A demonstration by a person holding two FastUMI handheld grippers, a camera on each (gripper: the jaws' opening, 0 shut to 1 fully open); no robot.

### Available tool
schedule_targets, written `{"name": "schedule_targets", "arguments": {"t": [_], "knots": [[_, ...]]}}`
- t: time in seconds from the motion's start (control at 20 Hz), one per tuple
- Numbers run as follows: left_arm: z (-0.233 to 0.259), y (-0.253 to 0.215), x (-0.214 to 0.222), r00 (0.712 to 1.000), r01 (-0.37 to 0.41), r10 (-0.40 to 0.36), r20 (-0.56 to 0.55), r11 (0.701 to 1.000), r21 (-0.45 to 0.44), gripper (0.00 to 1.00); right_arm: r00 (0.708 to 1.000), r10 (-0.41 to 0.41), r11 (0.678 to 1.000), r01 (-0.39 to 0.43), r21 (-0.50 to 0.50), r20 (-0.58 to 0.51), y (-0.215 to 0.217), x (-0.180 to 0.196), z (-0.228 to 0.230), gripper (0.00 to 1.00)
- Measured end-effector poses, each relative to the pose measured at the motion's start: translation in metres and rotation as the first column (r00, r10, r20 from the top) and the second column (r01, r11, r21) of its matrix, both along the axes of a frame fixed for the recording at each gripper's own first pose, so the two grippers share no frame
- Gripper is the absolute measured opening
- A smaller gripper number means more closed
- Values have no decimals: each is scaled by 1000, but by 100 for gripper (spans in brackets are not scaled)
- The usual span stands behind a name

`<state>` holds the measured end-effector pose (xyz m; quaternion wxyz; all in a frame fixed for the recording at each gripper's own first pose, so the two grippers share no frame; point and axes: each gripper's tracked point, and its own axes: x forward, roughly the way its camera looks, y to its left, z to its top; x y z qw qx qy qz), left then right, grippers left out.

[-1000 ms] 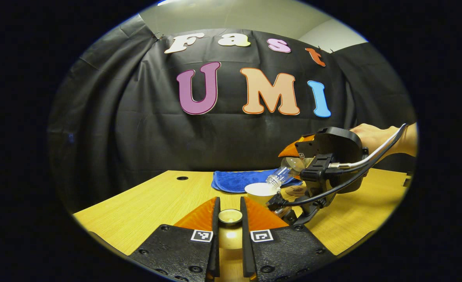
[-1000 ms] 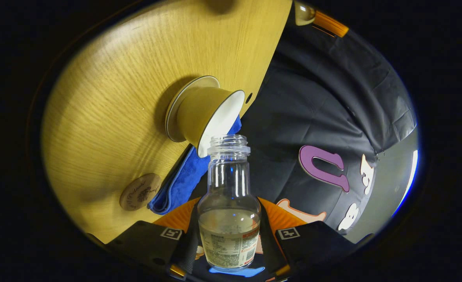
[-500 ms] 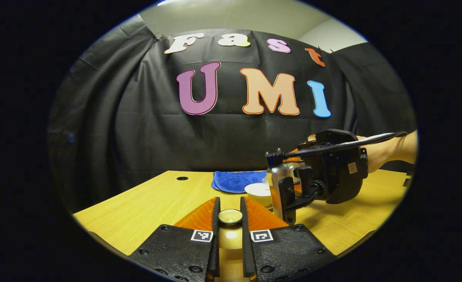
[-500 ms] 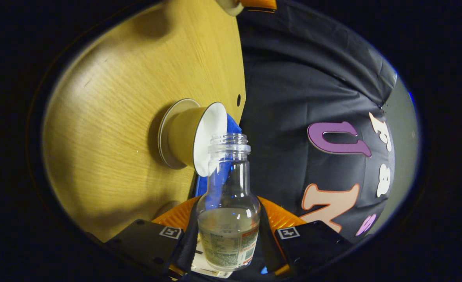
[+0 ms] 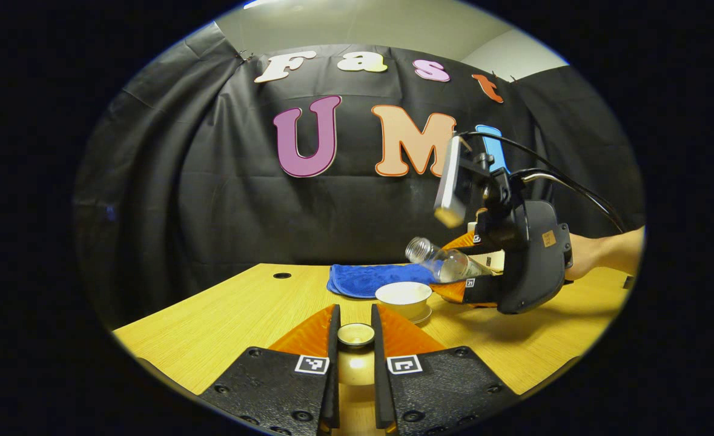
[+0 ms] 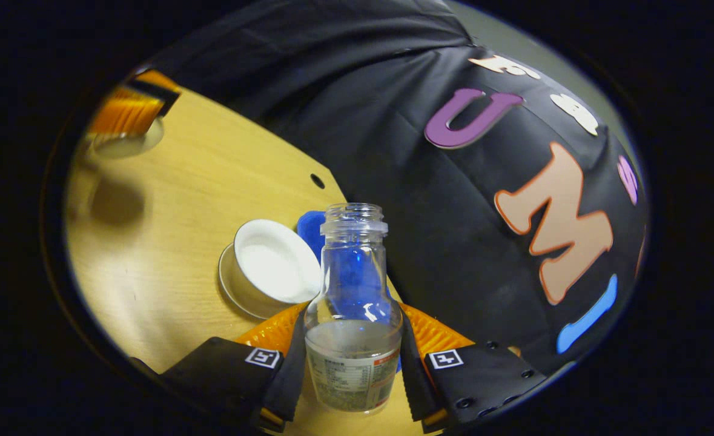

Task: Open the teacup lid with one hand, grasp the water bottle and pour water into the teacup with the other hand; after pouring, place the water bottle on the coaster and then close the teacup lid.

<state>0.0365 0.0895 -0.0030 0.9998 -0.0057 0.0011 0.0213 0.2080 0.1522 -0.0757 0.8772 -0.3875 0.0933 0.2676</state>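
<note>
the water bottle [image 6: 353, 315] sits clamped between the two fingers of the right tongs [image 6: 353, 369], uncapped, with a little water pooled in its lower part. in the left gripper view the same bottle [image 5: 444, 261] is tilted, its open mouth pointing up and to the left, held in the air above and just to the right of the teacup [image 5: 403, 298]. the teacup stands uncovered on its saucer on the table [image 5: 229, 315], white inside; whether it holds water is hard to tell. a blue cloth [image 5: 369, 278] lies just behind the cup. the left tongs [image 5: 355, 336] are closed on the teacup lid [image 5: 355, 333], both fingers pressing its sides, held low over the near part of the table, apart from the cup. a bare hand [image 5: 599, 254] holds the right tongs at the far right.
</note>
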Motion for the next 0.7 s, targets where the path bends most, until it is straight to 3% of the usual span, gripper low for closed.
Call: {"name": "schedule_targets", "arguments": {"t": [0.25, 0.35, 0.45, 0.55, 0.7], "knots": [[-1, 0, 0, 1000, 0, 0, 0, 1000, 0, 20, 995, -57, 991, 66, 120, -81, -17, 1, -6, 73], [-1, 0, 0, 1000, 0, 0, 0, 1000, 0, 20, 989, -101, 970, 121, 212, -105, -30, 14, 0, 72], [-1, 0, 0, 1000, 0, 0, 0, 1000, 0, 20, 975, -152, 925, 198, 324, -160, -46, 23, 5, 76], [0, 0, 0, 1000, 0, 0, 0, 1000, -1, 20, 960, -199, 871, 266, 414, -197, -63, 28, 12, 73], [-1, 0, 0, 1000, 0, 0, 0, 1000, 0, 20, 946, -245, 799, 321, 509, -212, -82, 38, 16, 75]]}}
